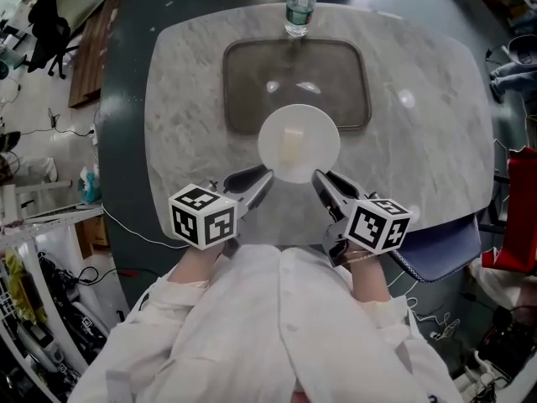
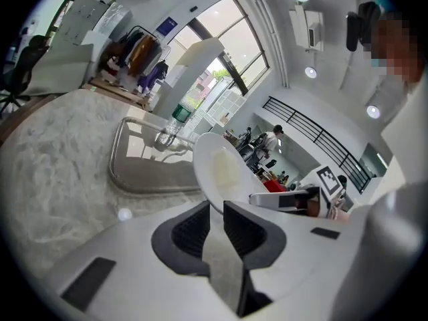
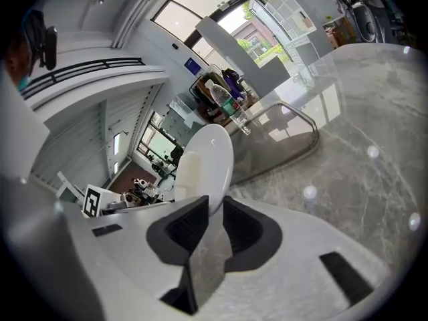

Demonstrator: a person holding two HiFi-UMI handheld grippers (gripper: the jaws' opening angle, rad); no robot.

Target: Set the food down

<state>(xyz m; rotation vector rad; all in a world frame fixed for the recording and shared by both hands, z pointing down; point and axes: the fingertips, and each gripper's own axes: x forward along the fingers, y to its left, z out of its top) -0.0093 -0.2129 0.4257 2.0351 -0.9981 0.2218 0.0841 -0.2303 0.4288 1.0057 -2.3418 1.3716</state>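
Observation:
A white plate (image 1: pixel 298 141) carrying a pale block of food (image 1: pixel 292 145) hangs over the near edge of a grey tray (image 1: pixel 243 99) on the marble table (image 1: pixel 185 124). My left gripper (image 1: pixel 264 176) is shut on the plate's near-left rim and my right gripper (image 1: pixel 319 177) on its near-right rim. In the left gripper view the plate (image 2: pixel 221 169) rises from between the shut jaws of the left gripper (image 2: pixel 215 209), with the tray (image 2: pixel 144 172) beyond. The right gripper view shows the plate (image 3: pixel 207 162) edge-on in the right gripper (image 3: pixel 215 206).
A water bottle (image 1: pixel 299 5) stands at the table's far edge, just behind the tray. A blue seat (image 1: pixel 440 246) sits at the table's near right corner. Wooden boards (image 1: pixel 88 57) and clutter lie on the floor to the left.

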